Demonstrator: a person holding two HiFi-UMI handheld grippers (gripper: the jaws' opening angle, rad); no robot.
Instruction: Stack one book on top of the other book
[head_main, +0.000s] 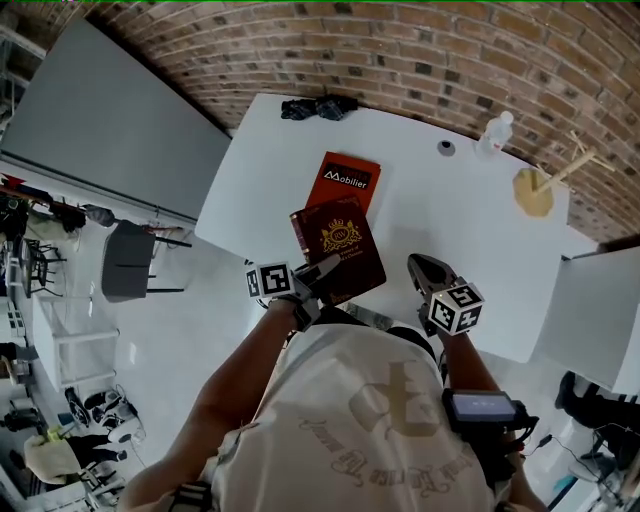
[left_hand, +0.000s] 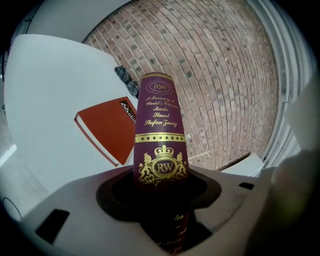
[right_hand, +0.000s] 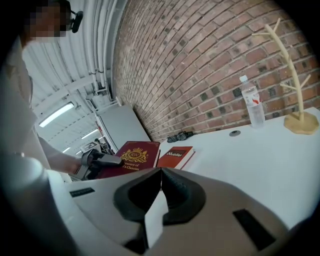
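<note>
A maroon book with a gold crest (head_main: 338, 245) is clamped at its near end by my left gripper (head_main: 322, 272), the jaws shut on it. In the left gripper view its spine (left_hand: 160, 130) stands up between the jaws. The book hangs just in front of an orange-red book (head_main: 350, 180) that lies flat on the white table (head_main: 460, 220). The right gripper view shows both books side by side, maroon (right_hand: 132, 156) and orange-red (right_hand: 176, 156). My right gripper (head_main: 420, 268) hovers to the right of them, jaws shut with nothing between them (right_hand: 161, 172).
At the table's far edge are a dark cloth bundle (head_main: 318, 107), a small round black thing (head_main: 446, 148), a clear bottle (head_main: 497, 130) and a wooden branch stand (head_main: 535, 190). A brick wall runs behind. A grey chair (head_main: 130, 262) stands on the floor at the left.
</note>
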